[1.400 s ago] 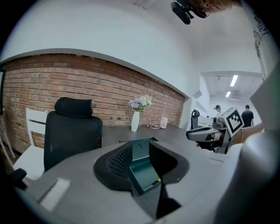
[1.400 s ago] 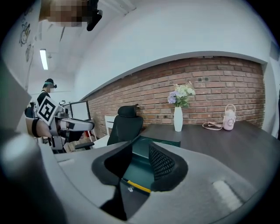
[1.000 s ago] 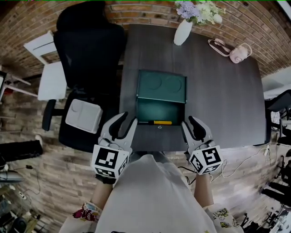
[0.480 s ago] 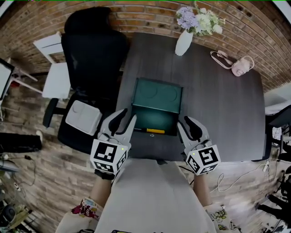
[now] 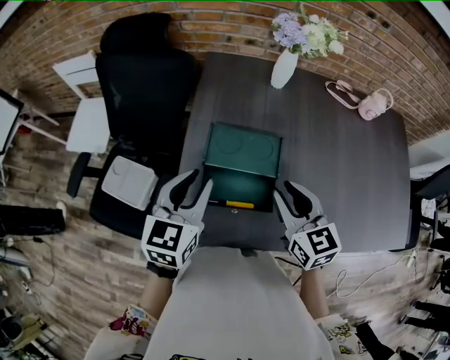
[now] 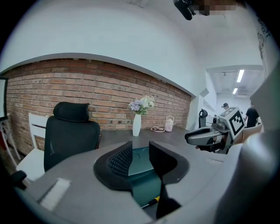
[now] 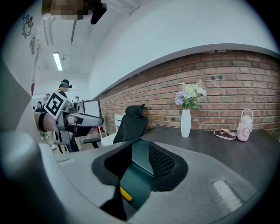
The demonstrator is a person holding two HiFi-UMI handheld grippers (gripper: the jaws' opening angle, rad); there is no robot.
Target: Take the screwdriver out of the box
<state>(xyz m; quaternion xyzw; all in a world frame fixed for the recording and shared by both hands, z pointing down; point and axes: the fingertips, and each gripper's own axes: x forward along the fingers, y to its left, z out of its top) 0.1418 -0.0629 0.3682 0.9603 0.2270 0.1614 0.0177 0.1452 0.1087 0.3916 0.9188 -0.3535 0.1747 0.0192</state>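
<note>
The screwdriver (image 5: 235,204), black-shafted with a yellow handle, lay inside the open green box (image 5: 239,181), along the box's near wall, handle toward the person's right. The box's lid (image 5: 244,145) stood tipped back on the far side, two round impressions showing on its inner face. The box sat at the near edge of a dark wooden table (image 5: 344,169). The left gripper (image 5: 200,180) hovered just beside the box's near-left corner and the right gripper (image 5: 287,188) just beside its near-right corner, neither touching the screwdriver. In each gripper view the jaws stood apart with a clear gap between the pads, nothing clamped, and the green box and a bit of the yellow handle showed through that gap. Both grippers pointed slightly downward toward the box. At the table's far edge stood a white vase (image 5: 284,67) holding pale purple and white flowers (image 5: 307,31), and well to the right of it lay a small pink item with a strap (image 5: 371,104). A black office chair (image 5: 144,91) stood at the table's left side, with a white chair (image 5: 83,121) beyond it, against a brick wall (image 5: 225,21).
</note>
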